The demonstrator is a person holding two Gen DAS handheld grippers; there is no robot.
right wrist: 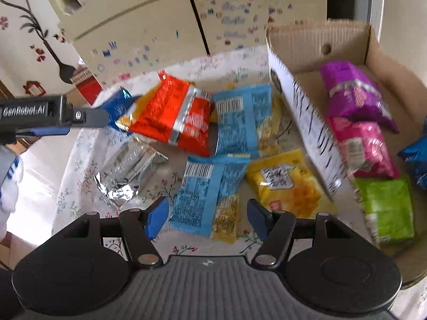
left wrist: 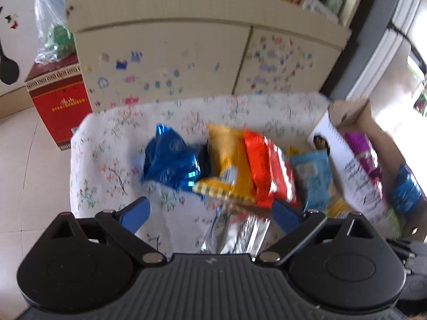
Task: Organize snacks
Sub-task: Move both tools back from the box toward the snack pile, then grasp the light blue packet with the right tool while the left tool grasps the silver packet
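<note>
Snack packets lie on a floral-cloth table (left wrist: 106, 160): a blue foil packet (left wrist: 170, 160), a yellow one (left wrist: 229, 165), a red one (left wrist: 269, 170) (right wrist: 176, 114), a silver one (left wrist: 234, 234) (right wrist: 128, 170), two light-blue ones (right wrist: 210, 186) (right wrist: 242, 117) and a yellow one (right wrist: 288, 184). A cardboard box (right wrist: 301, 45) (left wrist: 355, 112) on the right holds purple (right wrist: 352, 90), pink (right wrist: 365, 146) and green (right wrist: 387, 208) packets. My left gripper (left wrist: 210, 210) is open above the silver packet. My right gripper (right wrist: 208, 218) is open above a light-blue packet. The left gripper also shows in the right wrist view (right wrist: 80, 117).
A cream cabinet with stickers (left wrist: 165, 61) (right wrist: 149, 24) stands behind the table. A red box (left wrist: 58, 98) with a plastic bag on it sits on the floor at left. The table's left edge drops to tiled floor.
</note>
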